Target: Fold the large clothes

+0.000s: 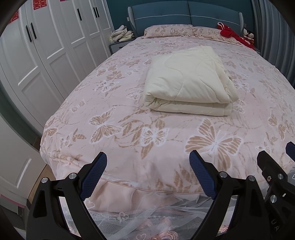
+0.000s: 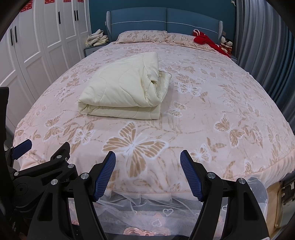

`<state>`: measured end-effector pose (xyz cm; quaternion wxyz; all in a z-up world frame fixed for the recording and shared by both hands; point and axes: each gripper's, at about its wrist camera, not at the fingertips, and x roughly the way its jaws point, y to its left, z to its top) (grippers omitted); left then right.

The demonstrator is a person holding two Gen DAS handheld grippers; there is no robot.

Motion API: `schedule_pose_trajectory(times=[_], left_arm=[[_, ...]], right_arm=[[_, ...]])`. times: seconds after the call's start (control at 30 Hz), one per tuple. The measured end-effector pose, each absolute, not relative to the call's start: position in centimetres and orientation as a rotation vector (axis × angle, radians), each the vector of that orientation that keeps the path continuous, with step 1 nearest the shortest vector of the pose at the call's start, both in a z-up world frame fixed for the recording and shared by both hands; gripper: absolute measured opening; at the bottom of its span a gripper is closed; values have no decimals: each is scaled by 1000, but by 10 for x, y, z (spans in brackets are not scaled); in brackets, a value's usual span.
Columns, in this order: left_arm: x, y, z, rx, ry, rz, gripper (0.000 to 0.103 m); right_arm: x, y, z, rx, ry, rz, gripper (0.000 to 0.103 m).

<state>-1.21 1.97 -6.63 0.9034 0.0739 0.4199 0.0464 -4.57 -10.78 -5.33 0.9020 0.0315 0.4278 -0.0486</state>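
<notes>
A cream quilted blanket (image 1: 188,83) lies folded into a thick rectangle in the middle of the pink butterfly bedspread (image 1: 129,133). It also shows in the right wrist view (image 2: 123,90), with loose layered edges on its right side. My left gripper (image 1: 148,157) is open and empty above the foot of the bed, well short of the blanket. My right gripper (image 2: 148,155) is open and empty too, beside the left one. The right gripper shows at the right edge of the left wrist view (image 1: 276,157); the left gripper shows at the left edge of the right wrist view (image 2: 44,147).
White wardrobe doors (image 1: 42,55) run along the left. A blue headboard (image 1: 184,14) and two pillows (image 1: 169,30) are at the far end. Red cloth (image 1: 232,35) and dolls lie at the far right, grey curtains (image 2: 258,46) beyond. A nightstand holds crumpled clothes (image 1: 121,34). Lace skirt (image 2: 147,212) hangs below.
</notes>
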Motion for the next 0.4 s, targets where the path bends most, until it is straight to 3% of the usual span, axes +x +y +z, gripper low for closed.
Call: schedule_pose_trajectory(times=[0.4], left_arm=[[-12, 22, -70, 144, 887, 93, 88]], right_arm=[[-49, -106, -50, 61, 889, -113, 71]])
